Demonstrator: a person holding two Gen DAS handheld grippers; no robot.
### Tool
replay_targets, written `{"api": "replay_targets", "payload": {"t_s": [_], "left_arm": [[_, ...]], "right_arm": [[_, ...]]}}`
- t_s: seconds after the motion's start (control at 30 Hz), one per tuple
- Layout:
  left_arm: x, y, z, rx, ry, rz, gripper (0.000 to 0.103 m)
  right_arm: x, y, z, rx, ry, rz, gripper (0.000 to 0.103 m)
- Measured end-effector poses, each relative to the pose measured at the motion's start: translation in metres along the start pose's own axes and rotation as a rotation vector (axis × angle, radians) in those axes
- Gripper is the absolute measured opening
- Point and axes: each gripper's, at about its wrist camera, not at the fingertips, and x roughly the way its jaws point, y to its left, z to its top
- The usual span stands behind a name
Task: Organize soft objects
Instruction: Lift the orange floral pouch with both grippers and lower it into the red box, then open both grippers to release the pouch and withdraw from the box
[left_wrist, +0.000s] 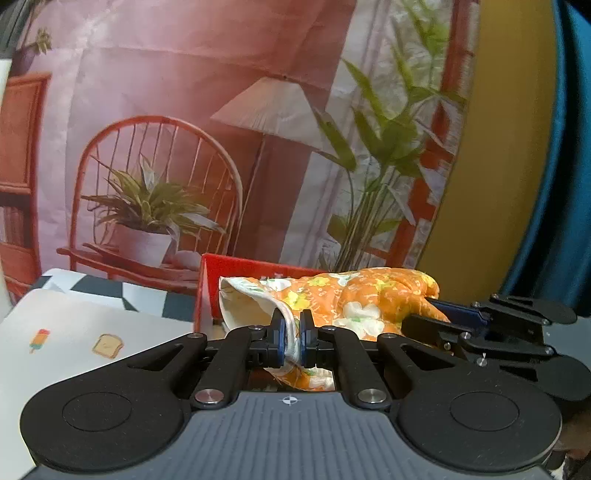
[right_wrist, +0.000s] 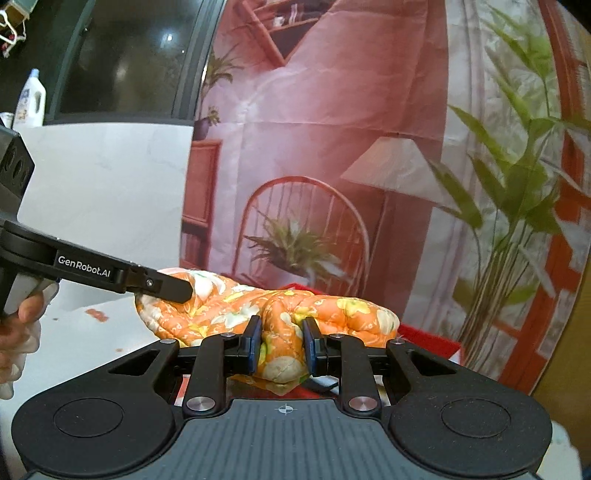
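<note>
Both claws grip one orange floral quilted oven mitt, which hangs stretched between them above a red box. Left claw: jaws nearly together, pinching the thin white-lined cuff edge of the mitt; the cuff opening gapes just left of the pads, showing pale lining. Right claw: jaws set a little wider, clamped on a thicker bunched fold of the padded fabric, with a lump of it bulging out below the pads. In the left wrist view the right claw enters from the right edge, its blue-padded finger buried in the mitt's far end. In the right wrist view the left claw reaches in from the left, its black finger lying on the mitt's cuff end, and a person's hand holds its grip at the left edge. The red box sits on a white surface printed with a popsicle and a toast slice. A printed backdrop of a red chair, lamp and potted plants stands behind. A white bottle stands far left on a ledge.
</note>
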Motion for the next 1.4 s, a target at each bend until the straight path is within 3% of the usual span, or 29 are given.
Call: {"api": "replay_targets", "payload": {"t_s": [0.3,0.5,0.87,1.0,1.1,1.13,1.27,1.4], "left_arm": [[0.085,0.011,0.034,-0.054,0.105,0.023,0.008],[0.129,0.024,0.026,-0.082,0.219,0.053,0.008],[0.153,0.039,0.010,-0.085,0.320,0.031,0.011],[0.150,0.031,0.007,-0.010,0.325,0.044,0.019],[0.143,0.026,0.010,0.038,0.295,0.069,0.053],[0.140,0.026,0.012,0.039,0.284,0.076,0.056],[0.126,0.027,0.019,0.037,0.253,0.077,0.056],[0.108,0.021,0.021,0.072,0.234,0.069,0.056]], "right_arm": [[0.071,-0.049,0.008,0.041,0.103,-0.059,0.021],[0.122,-0.067,-0.005,0.105,0.270,-0.076,0.021],[0.165,-0.080,-0.043,0.300,0.483,-0.065,0.023],[0.170,-0.074,-0.047,0.287,0.512,-0.096,0.023],[0.172,-0.075,-0.047,0.287,0.534,-0.130,0.024],[0.171,-0.077,-0.048,0.297,0.537,-0.145,0.024],[0.167,-0.084,-0.048,0.344,0.534,-0.188,0.029],[0.156,-0.081,-0.044,0.335,0.494,-0.225,0.043]]}}
